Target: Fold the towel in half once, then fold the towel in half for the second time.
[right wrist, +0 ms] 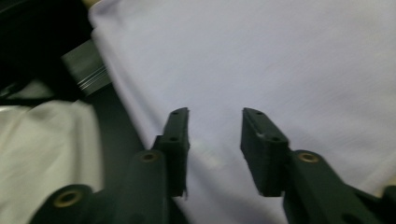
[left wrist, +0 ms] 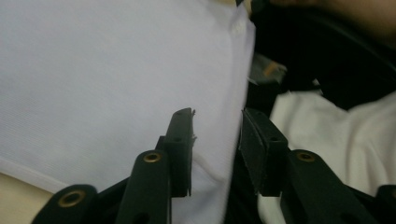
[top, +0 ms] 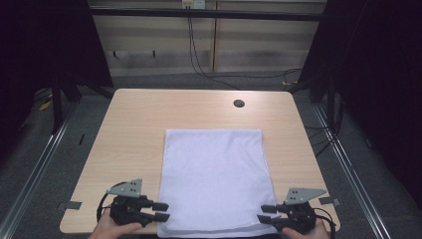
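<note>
We hold the left gripper [top: 161,211] at the near left corner of the white cloth [top: 216,179], its jaws pointing right toward the fabric and spread apart, with nothing pinched between them. In the left gripper view, those jaws stand either side of the cloth's near edge [left wrist: 236,116], one over the fabric and one past it, and the pads do not press on it. Our left hand [top: 112,230] wraps the gripper's body at the near edge of the table [top: 134,124].

The right gripper [top: 266,213] sits at the near right corner of the cloth, jaws pointing left and likewise spread. In the right gripper view, the open jaws hover over the fabric [right wrist: 261,60] close to its near edge, with cloth showing in the gap between them but nothing clamped. Our right hand [top: 303,233] holds that gripper at the table's near edge.

Between the two grippers, the cloth lies flat and smooth on the light wooden table, a tall rectangle running from the near edge toward the middle. Its far edge stops well short of a dark round hole [top: 239,103] in the tabletop. A grey three-cornered plate [top: 127,187] tops the left gripper, and another [top: 302,194] tops the right.
</note>
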Demonstrator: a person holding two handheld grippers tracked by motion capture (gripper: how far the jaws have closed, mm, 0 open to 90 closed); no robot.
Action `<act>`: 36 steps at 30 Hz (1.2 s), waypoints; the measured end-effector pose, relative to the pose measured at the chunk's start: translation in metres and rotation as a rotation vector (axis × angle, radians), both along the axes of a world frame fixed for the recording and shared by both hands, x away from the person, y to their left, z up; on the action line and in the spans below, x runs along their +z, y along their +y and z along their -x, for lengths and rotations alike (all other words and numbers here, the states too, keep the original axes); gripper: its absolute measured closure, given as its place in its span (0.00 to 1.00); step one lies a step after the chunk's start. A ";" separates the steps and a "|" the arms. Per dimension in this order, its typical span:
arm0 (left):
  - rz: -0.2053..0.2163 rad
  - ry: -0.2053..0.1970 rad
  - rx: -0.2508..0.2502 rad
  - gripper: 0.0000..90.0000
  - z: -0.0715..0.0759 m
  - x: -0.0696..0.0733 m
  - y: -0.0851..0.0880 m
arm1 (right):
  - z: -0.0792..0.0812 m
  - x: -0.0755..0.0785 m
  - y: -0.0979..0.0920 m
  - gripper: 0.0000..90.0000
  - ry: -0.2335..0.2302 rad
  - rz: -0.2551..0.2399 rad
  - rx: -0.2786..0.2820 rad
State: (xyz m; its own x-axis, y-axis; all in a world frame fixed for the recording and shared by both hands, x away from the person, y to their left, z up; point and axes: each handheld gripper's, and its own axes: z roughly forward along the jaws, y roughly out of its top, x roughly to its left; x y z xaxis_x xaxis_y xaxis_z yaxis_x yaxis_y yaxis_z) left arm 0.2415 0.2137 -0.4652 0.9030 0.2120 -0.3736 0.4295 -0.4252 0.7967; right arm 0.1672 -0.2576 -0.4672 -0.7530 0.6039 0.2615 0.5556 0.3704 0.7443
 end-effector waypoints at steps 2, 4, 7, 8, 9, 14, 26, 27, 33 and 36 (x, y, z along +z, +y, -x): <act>-0.050 -0.032 0.076 0.76 -0.020 -0.004 -0.001 | -0.019 -0.002 0.002 0.65 -0.022 0.024 -0.020; -0.080 -0.006 0.120 0.78 -0.041 -0.008 -0.006 | -0.044 -0.007 0.005 0.64 -0.016 0.042 -0.030; -0.129 0.004 0.162 0.77 -0.061 -0.012 -0.014 | -0.064 -0.011 0.011 0.62 -0.023 0.078 -0.051; -0.155 -0.003 0.194 0.77 -0.079 -0.016 -0.022 | -0.082 -0.013 0.015 0.62 -0.024 0.094 -0.059; -0.173 0.002 0.197 0.75 -0.088 -0.018 -0.027 | -0.090 -0.014 0.016 0.60 -0.021 0.093 -0.065; -0.227 -0.031 0.206 0.76 -0.113 -0.025 -0.039 | -0.129 -0.018 0.022 0.61 -0.028 0.166 -0.081; -0.295 -0.114 0.303 0.97 -0.109 -0.036 -0.039 | -0.152 -0.032 0.029 0.78 -0.082 0.252 -0.143; -0.292 -0.115 0.300 0.97 -0.107 -0.036 -0.039 | -0.149 -0.031 0.029 0.80 -0.085 0.252 -0.134; -0.287 -0.081 0.259 0.98 -0.085 -0.035 -0.037 | -0.120 -0.031 0.023 0.80 -0.052 0.212 -0.101; -0.296 -0.070 0.218 0.98 -0.075 -0.033 -0.039 | -0.107 -0.030 0.016 0.80 -0.034 0.199 -0.082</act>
